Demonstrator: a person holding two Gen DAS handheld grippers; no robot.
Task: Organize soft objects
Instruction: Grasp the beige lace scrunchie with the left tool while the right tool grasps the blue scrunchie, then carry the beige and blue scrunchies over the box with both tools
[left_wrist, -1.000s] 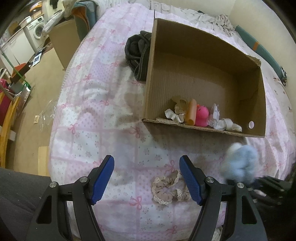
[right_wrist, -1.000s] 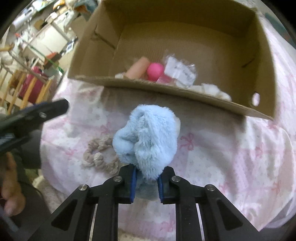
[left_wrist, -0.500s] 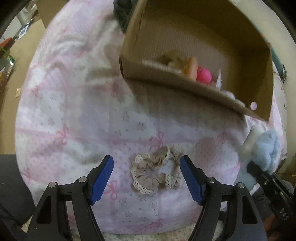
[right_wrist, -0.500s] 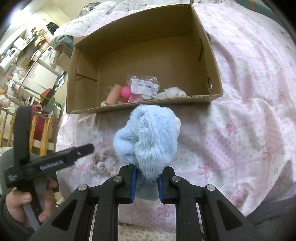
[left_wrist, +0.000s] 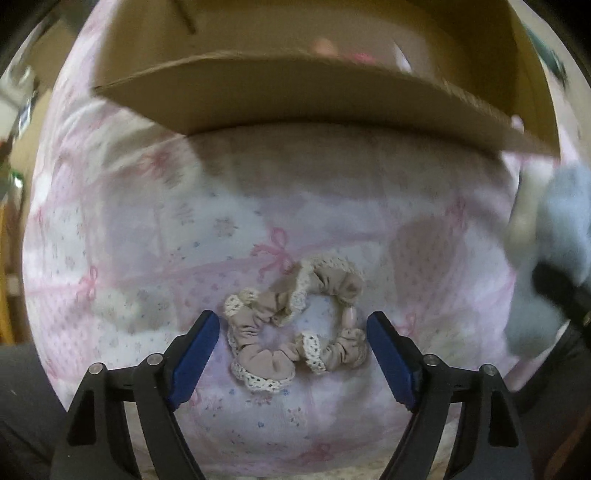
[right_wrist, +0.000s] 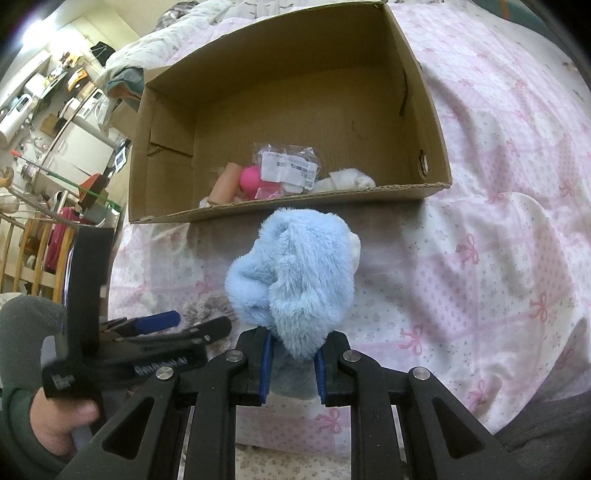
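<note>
Scrunchie (left_wrist: 295, 325) near the bed's front edge looks light and limp; left gripper (left_wrist: 293, 354) straddles it spread wide, right gripper (right_wrist: 293, 363) pinching blue plush (right_wrist: 295, 273). Best pinched across a gathered fold.

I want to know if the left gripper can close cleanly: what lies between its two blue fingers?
In the left wrist view, only the beige lace-trimmed scrunchie lies between the open left gripper's fingers, resting on the pink bedspread.
</note>
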